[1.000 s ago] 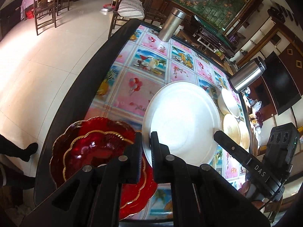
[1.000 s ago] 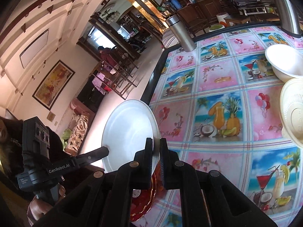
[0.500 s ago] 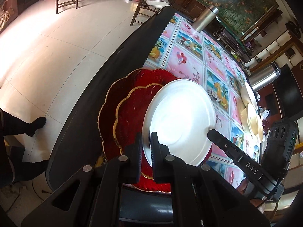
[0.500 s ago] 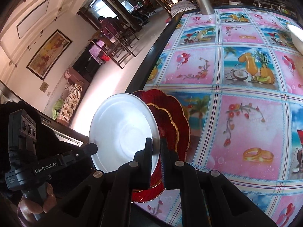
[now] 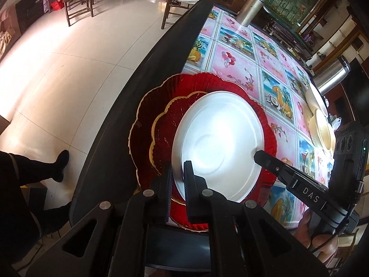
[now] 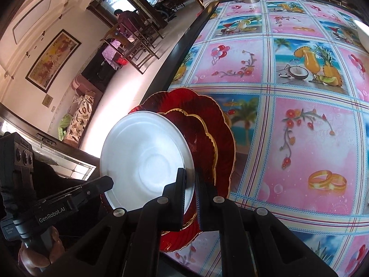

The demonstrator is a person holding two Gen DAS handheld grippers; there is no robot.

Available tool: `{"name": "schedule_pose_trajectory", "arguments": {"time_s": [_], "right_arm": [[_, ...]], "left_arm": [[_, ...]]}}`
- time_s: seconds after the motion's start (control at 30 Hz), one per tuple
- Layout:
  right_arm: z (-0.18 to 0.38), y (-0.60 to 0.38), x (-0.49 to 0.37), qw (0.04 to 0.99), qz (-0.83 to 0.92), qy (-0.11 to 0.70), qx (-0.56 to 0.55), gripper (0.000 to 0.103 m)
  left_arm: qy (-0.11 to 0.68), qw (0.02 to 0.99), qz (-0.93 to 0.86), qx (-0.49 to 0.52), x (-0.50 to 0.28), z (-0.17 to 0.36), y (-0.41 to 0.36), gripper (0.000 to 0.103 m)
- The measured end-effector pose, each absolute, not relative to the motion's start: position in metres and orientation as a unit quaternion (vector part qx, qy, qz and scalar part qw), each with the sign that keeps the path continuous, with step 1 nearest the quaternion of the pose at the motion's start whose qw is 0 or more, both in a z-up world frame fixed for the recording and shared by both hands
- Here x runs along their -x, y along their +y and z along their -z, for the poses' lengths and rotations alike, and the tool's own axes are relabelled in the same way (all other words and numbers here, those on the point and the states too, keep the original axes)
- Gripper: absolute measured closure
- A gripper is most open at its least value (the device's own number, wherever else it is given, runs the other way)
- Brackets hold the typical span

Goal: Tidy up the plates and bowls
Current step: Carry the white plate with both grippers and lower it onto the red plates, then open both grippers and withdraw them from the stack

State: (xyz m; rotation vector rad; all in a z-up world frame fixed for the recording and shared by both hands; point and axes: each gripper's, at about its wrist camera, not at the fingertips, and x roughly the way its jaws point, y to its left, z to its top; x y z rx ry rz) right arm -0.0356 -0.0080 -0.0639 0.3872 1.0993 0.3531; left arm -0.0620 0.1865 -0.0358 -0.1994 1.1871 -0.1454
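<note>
A white plate (image 5: 219,143) (image 6: 147,161) lies over two stacked red scalloped plates, a large one (image 5: 147,124) (image 6: 207,115) and a smaller gold-rimmed one (image 5: 166,127) (image 6: 198,136), at the table's near corner. My left gripper (image 5: 177,170) is shut on the white plate's near rim. My right gripper (image 6: 190,177) is shut on the opposite rim. Each gripper shows in the other's view, the right gripper (image 5: 259,157) and the left gripper (image 6: 107,182). Whether the white plate rests on the red stack I cannot tell.
The table (image 5: 239,64) wears a pink picture cloth with a black edge (image 5: 143,73). Cream bowls (image 5: 320,133) and a white bowl (image 5: 314,97) sit at its far right, with two steel flasks (image 5: 250,9) (image 5: 332,78). Tiled floor and chairs lie beyond; a person's leg (image 5: 27,170) stands at left.
Both grippers brought the white plate down and back from above the table's middle to over the red plates. In the last half second it hardly moved.
</note>
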Motion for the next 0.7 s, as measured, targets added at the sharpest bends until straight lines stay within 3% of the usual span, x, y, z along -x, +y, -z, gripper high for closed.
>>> {"name": "schedule_pose_trajectory", "arguments": {"time_s": [0.47,0.63,0.7], "right_arm": [[0.063,-0.006,0.037,0.821,-0.167,0.514,-0.182,0.095],[0.060,-0.004,0.037,0.828,-0.160,0.509,-0.171,0.090],[0.057,-0.006,0.038,0.834,-0.151,0.504,-0.165,0.085]], "left_arm": [[0.537,0.842,0.042,0.029,0.072,0.028,0.177,0.090],[0.513,0.858,0.026,0.019,0.082,0.014,0.183,0.087],[0.498,0.867,0.016,0.014,0.086,0.006,0.185,0.080]]}}
